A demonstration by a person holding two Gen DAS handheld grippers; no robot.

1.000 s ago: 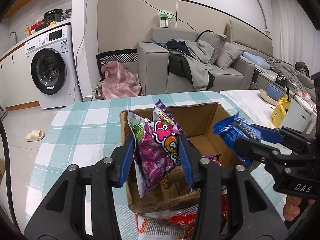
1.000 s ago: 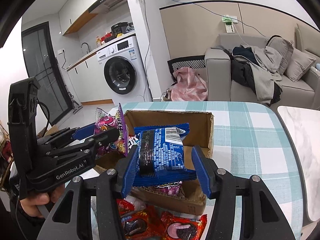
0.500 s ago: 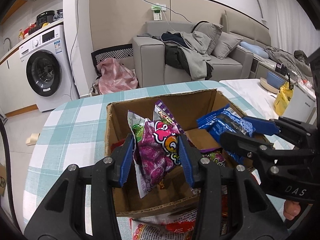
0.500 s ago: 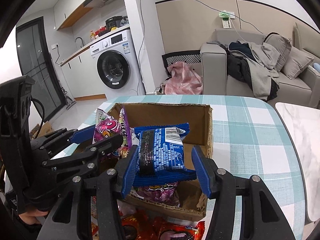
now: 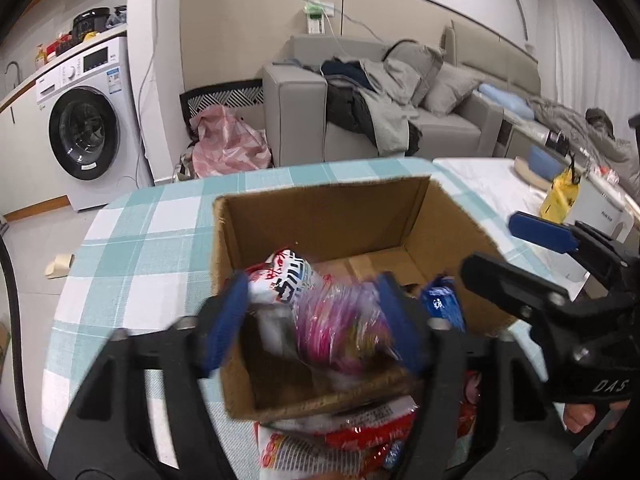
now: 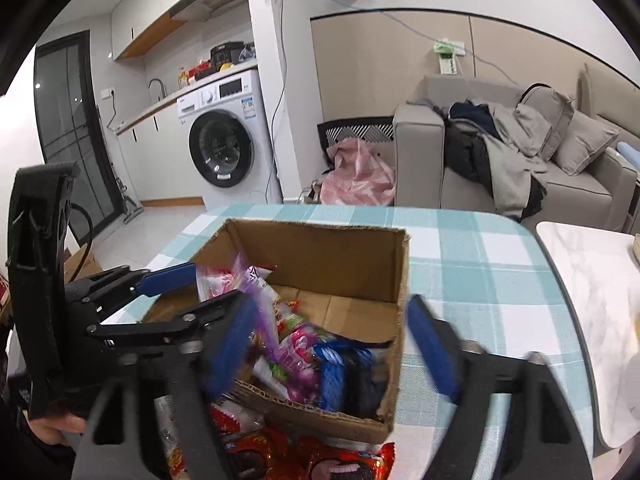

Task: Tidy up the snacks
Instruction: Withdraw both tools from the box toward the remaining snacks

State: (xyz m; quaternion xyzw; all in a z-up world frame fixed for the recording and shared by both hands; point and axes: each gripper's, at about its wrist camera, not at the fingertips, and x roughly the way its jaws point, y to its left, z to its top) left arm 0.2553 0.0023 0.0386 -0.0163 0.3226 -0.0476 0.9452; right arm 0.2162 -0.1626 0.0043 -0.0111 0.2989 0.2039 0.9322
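Observation:
An open cardboard box (image 5: 320, 216) (image 6: 316, 248) stands on a teal checked tablecloth. My left gripper (image 5: 316, 324) is open over the box's near wall, with the purple snack bag (image 5: 340, 328) lying loose in the box between its fingers. My right gripper (image 6: 332, 344) is open wide over the box's near right corner. The blue snack bag (image 6: 332, 376) lies inside the box next to purple and white bags (image 6: 296, 352). Each gripper shows in the other's view (image 5: 544, 256) (image 6: 160, 300).
More red and white snack packs (image 6: 280, 452) (image 5: 340, 444) lie on the table in front of the box. A white marble table (image 6: 592, 304) stands to the right. A sofa (image 6: 520, 160) and a washing machine (image 6: 224, 152) are beyond the table.
Both grippers opened. The purple bag dropped from the left gripper and the blue bag from the right gripper into the box. Both grippers moved closer over the box.

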